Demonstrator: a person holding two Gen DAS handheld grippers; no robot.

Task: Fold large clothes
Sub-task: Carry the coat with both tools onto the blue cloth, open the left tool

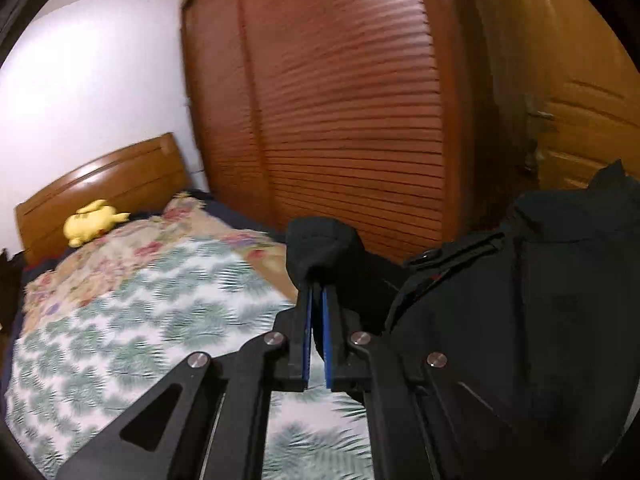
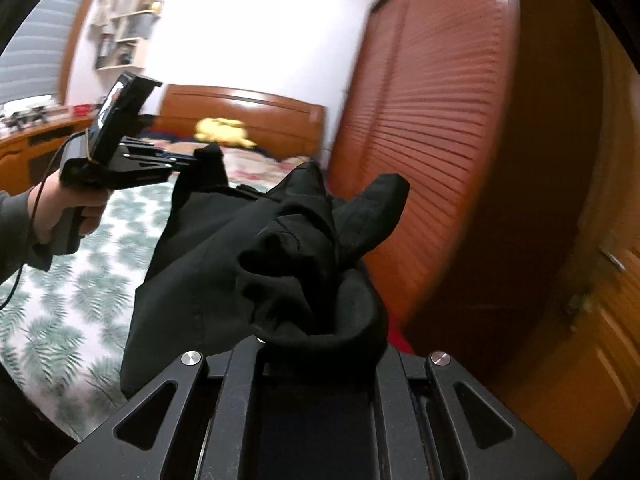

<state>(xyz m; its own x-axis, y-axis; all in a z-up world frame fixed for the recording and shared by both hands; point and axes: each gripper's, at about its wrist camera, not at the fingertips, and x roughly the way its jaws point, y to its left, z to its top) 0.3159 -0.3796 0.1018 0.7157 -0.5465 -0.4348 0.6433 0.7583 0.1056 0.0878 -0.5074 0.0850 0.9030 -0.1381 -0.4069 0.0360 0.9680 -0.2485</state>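
A large black garment [image 1: 520, 280] hangs in the air above the bed, held at two points. My left gripper [image 1: 318, 292] is shut on a bunched corner of it, the cloth pinched between the blue pads. In the right wrist view the same left gripper [image 2: 188, 160] holds the garment's far corner [image 2: 208, 168]. My right gripper's fingertips are hidden under a bunch of the black cloth [image 2: 304, 264] that drapes over them. The garment sags between the two grippers.
A bed with a leaf-print sheet [image 1: 140, 320] and a floral blanket [image 1: 132, 248] lies below. A yellow plush toy [image 1: 94, 222] sits by the wooden headboard [image 1: 104, 184]. A slatted wooden wardrobe [image 1: 340, 120] and a door [image 1: 580, 100] stand to the right. Shelves [image 2: 128, 28] hang on the far wall.
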